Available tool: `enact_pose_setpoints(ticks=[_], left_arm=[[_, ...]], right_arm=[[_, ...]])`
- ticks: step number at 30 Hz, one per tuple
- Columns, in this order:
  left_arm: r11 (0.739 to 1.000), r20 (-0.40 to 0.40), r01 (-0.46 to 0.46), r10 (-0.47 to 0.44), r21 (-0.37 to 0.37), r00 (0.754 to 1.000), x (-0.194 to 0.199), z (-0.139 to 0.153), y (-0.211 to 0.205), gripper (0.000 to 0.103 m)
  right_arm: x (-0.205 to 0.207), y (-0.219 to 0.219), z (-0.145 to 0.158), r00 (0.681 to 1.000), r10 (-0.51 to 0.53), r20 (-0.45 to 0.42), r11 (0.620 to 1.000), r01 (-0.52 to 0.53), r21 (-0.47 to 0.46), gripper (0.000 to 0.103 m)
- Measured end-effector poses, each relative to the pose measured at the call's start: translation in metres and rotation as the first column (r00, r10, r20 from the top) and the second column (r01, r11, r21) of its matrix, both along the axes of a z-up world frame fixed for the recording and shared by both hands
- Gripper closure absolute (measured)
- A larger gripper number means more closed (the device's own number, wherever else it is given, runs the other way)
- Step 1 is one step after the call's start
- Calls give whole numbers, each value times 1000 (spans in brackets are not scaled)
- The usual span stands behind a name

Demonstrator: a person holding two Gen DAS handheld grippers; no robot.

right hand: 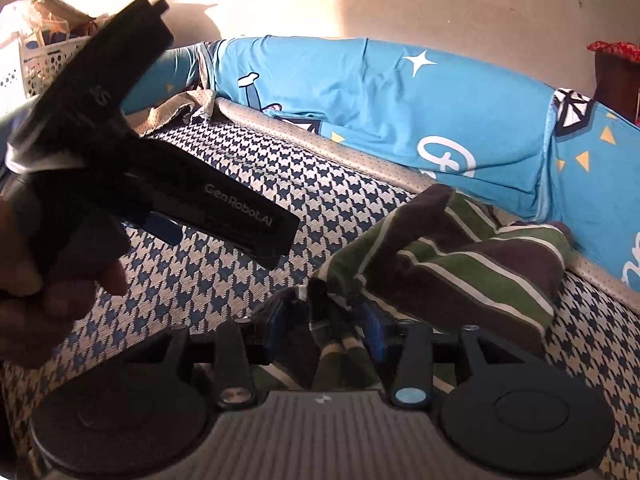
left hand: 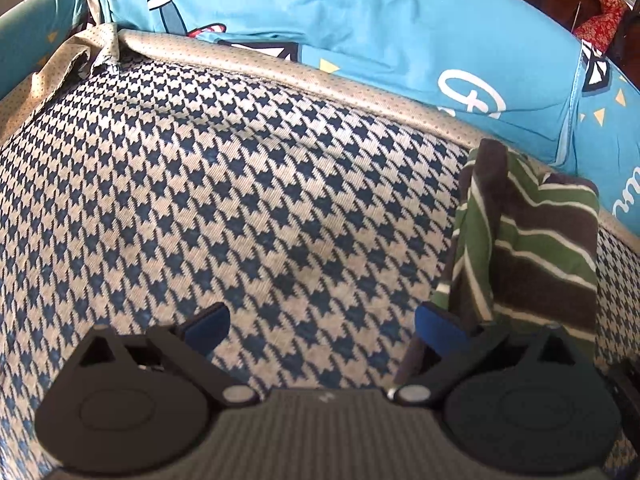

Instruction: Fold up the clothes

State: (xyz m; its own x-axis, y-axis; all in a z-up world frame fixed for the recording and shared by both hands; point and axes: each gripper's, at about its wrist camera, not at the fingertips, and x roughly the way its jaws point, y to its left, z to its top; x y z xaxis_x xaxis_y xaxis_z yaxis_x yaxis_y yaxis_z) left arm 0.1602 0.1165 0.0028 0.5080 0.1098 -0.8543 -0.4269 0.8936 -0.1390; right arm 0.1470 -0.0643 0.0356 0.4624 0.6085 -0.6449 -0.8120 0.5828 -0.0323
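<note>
Right wrist view puts your right gripper (right hand: 326,322) at the lower middle of the frame with its blue pads partly apart and a bunched end of the green, brown and white striped knit garment (right hand: 460,268) lying between them. The cloth sits in the gap; whether the pads press on it you cannot tell from here, as shadow hides the contact. The rest of the garment trails toward the right of the frame, a loose, rumpled heap on the blue-and-cream houndstooth cover (right hand: 248,280), just in front of the bright blue printed sheet (right hand: 360,96) that runs across the top.

Judging by its folds, this garment is soft, light and limp. It will sag and slide out of shape rather than hold a crease, so take it at a hem or a seam edge, not at the wadded middle, and spread it flat before you fold.

Left wrist view shows your left gripper (left hand: 322,326) at the bottom with its jaws standing wide and nothing between them, only houndstooth cover below. The striped garment's edge hangs at the lower right of that frame, just beside the right-hand blue pad.

At the left of the right wrist view your left hand (right hand: 48,296) grips the black handle of that tool. A white perforated basket (right hand: 38,62) sits at the upper left.
</note>
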Motion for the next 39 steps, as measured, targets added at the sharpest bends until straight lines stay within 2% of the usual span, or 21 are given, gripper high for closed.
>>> enact_pose_setpoints(ticks=[4, 8, 11, 16, 20, 26, 30, 35, 39], left_arm=[[1000, 10, 23, -24, 16, 1000, 7, -3, -10, 0], [998, -24, 27, -25, 51, 999, 16, -14, -18, 0], [998, -39, 20, -18, 67, 999, 17, -20, -20, 0], [991, -84, 1, 10, 133, 996, 21, -31, -19, 0], [988, -79, 3, 9, 155, 997, 21, -32, -21, 0], [988, -64, 7, 3, 153, 998, 14, -25, -23, 0], [982, -71, 63, -51, 178, 996, 1, -23, -35, 0], [964, -65, 137, -126, 228, 990, -21, -18, -55, 0], [962, -47, 166, -159, 215, 986, -38, -14, -64, 0]], right_arm=[[4, -15, 5, 999, -27, -28, 999, 27, 18, 60], [10, -27, 4, 995, -58, -86, 998, 60, 25, 60], [10, -29, 0, 992, -56, -114, 998, 57, 4, 60], [7, -30, -14, 982, -42, -181, 999, 38, -29, 60], [5, -33, -14, 980, -62, -187, 998, 56, -37, 60], [-6, -59, 10, 974, -141, -177, 989, 145, 10, 60], [-21, -82, 19, 960, -224, -167, 974, 228, 3, 59], [-40, -111, 19, 918, -350, -183, 936, 352, -26, 59], [-55, -128, 19, 891, -417, -176, 908, 417, -44, 59]])
